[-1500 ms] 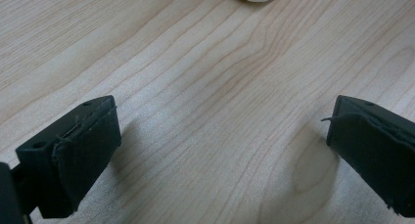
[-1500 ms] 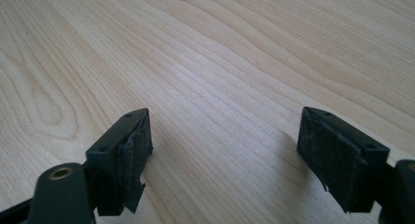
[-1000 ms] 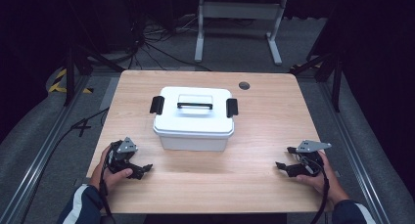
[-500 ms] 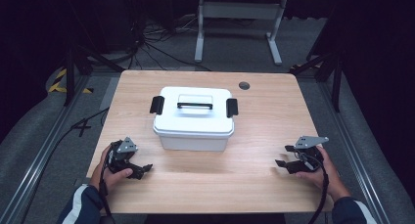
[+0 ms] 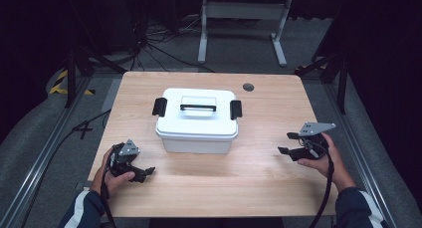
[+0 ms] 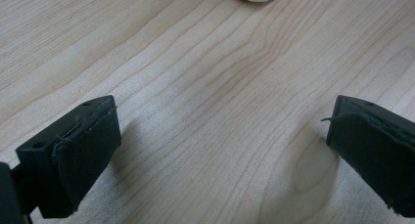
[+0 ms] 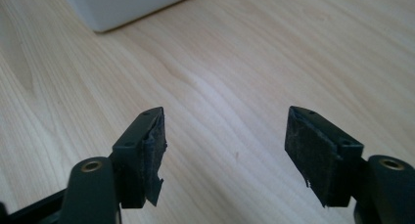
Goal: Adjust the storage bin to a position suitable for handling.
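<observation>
White lidded box point(image 5: 196, 121) on light wooden table point(image 5: 259, 175), centre, slightly toward far edge. Rectangular, rounded corners, sits upright and square to table. Lid on, black latch down at left end and at right end, black carry handle point(image 5: 198, 107) lying flat across lid top. Bare wood all round. Near corner glimpsed in both gripper views.

Bare counter point(image 5: 259, 173) lies open between my left gripper point(image 5: 144, 172) and my right gripper point(image 5: 284, 143), nothing between either pair of jaws. The white box point(image 5: 196, 121) stands mid-counter, the one obstacle ahead; clear wood runs along both its sides and its near edge.
</observation>
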The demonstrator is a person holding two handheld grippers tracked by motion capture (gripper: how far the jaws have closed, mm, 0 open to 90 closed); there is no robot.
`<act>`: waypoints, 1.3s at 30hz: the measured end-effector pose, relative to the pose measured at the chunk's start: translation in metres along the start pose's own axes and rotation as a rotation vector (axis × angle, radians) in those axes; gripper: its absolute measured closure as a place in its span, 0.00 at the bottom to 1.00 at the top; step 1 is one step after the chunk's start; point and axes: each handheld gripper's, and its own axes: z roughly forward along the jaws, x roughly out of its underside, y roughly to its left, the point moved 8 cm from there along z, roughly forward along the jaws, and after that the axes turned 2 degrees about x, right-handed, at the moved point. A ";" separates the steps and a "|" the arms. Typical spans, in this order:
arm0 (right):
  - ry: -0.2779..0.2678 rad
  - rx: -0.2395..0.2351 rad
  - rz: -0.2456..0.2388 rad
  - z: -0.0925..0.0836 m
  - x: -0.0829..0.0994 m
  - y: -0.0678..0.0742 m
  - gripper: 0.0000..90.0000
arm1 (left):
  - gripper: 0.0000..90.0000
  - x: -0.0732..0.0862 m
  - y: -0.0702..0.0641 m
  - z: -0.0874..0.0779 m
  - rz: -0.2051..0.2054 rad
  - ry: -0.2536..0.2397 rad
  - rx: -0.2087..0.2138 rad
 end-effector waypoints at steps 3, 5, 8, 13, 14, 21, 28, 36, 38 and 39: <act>-0.007 0.002 -0.006 -0.001 -0.009 -0.004 0.41 | 0.00 0.000 0.000 0.000 0.000 0.000 0.000; -0.015 0.003 -0.017 -0.002 -0.018 -0.006 0.42 | 0.00 0.000 0.000 0.000 0.000 0.000 0.000; -0.014 -0.001 -0.035 -0.005 -0.031 -0.008 0.42 | 0.00 0.000 0.000 0.000 -0.003 0.000 -0.003; -0.004 0.006 -0.067 -0.007 -0.051 -0.009 0.42 | 0.00 0.001 0.000 -0.001 -0.004 0.005 -0.003; 0.002 0.011 -0.070 -0.007 -0.056 -0.009 0.42 | 0.00 0.001 0.000 -0.001 -0.004 0.006 -0.002; 0.017 0.004 -0.106 -0.012 -0.084 -0.010 0.42 | 0.00 0.001 0.000 -0.001 -0.005 0.005 -0.004; -0.002 -0.018 -0.149 -0.013 -0.114 -0.006 0.43 | 0.00 0.001 -0.001 -0.001 -0.007 0.004 -0.006; -0.004 -0.030 -0.205 -0.012 -0.139 -0.001 0.43 | 0.00 0.002 -0.001 -0.001 -0.017 -0.001 -0.012; -0.003 -0.035 -0.224 -0.011 -0.144 0.001 0.43 | 0.00 0.002 -0.001 -0.001 -0.017 0.003 -0.010; -0.002 -0.037 -0.226 -0.011 -0.146 0.002 0.43 | 0.00 0.002 -0.001 -0.001 -0.015 -0.001 -0.012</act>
